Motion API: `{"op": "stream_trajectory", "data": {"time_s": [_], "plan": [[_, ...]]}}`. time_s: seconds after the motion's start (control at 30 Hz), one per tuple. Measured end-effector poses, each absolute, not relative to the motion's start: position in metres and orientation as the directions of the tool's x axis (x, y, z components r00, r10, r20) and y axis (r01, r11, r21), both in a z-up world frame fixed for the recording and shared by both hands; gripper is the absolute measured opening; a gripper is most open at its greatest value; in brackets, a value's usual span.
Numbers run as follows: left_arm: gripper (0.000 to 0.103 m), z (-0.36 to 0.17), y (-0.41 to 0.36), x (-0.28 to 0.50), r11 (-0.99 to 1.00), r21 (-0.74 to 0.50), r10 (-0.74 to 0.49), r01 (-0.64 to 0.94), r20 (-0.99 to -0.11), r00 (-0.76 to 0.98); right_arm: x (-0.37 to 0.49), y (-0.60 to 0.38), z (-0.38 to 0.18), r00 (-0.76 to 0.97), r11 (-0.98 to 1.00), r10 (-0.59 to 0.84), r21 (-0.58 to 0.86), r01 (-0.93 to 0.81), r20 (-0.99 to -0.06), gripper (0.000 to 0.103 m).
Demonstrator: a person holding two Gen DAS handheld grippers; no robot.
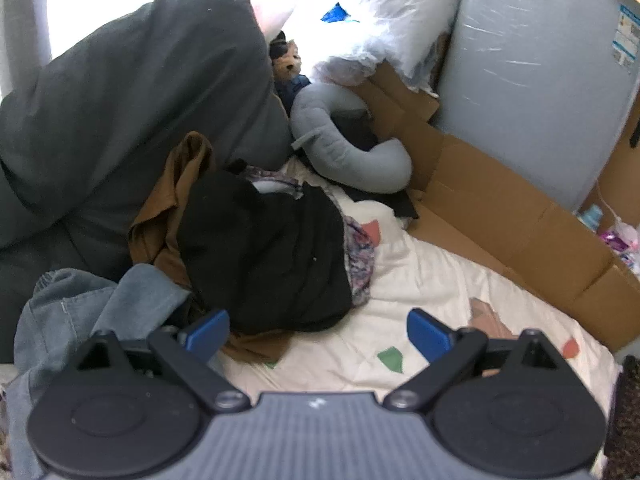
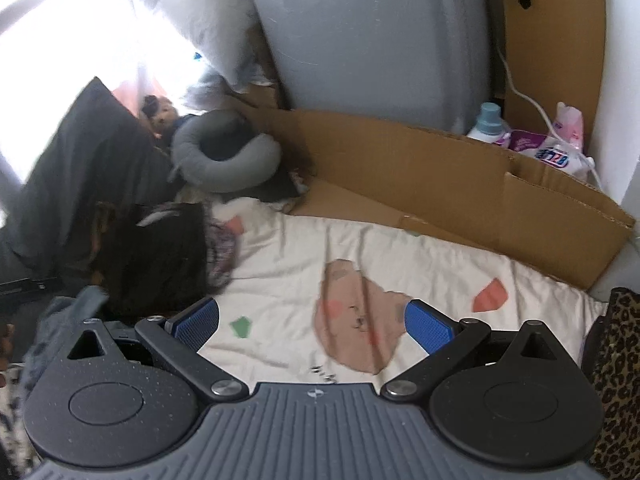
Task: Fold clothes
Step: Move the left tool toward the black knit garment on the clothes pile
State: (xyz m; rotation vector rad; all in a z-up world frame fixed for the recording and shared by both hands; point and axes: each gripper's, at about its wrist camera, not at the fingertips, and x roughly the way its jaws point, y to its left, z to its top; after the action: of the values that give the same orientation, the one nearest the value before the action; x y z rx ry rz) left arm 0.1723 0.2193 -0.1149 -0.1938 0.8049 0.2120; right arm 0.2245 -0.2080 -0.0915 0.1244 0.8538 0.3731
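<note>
A heap of clothes lies on the cream bedspread [image 1: 424,276]: a black garment [image 1: 264,256] on top, a brown one [image 1: 168,216] behind and under it, a floral patterned piece [image 1: 360,256] at its right edge, and blue denim [image 1: 80,308] at the near left. My left gripper [image 1: 318,332] is open just in front of the heap, with nothing between its blue pads. The right wrist view shows the same black garment [image 2: 156,260] at the left. My right gripper [image 2: 312,324] hangs open over the bare bedspread [image 2: 400,256], holding nothing.
A dark grey pillow [image 1: 132,92], a grey neck pillow [image 1: 340,140] and a plush toy [image 1: 288,60] sit behind the heap. Flattened cardboard [image 2: 440,184] borders the bed on the right, with a wrapped grey bulk [image 1: 532,80] beyond. A leopard-print fabric [image 2: 616,360] lies at the far right.
</note>
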Motion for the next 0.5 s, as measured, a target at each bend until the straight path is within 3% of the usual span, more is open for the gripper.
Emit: {"op": "stream_trajectory", "data": {"time_s": [0.37,0.5], "plan": [[0.096,-0.167,0.223,0.180,0.959,-0.059,0.148,-0.276,-0.726,0.671,0.229,-0.200,-0.150,0.605,0.938,0.332,0.184,-0.294,-0.724,0.102],[0.088,-0.177,0.230,0.183,0.943,-0.081,0.157,-0.324,-0.749,0.644,0.226,-0.194,-0.169,0.590,0.924,0.363,0.195,-0.330,-0.721,0.102]]}}
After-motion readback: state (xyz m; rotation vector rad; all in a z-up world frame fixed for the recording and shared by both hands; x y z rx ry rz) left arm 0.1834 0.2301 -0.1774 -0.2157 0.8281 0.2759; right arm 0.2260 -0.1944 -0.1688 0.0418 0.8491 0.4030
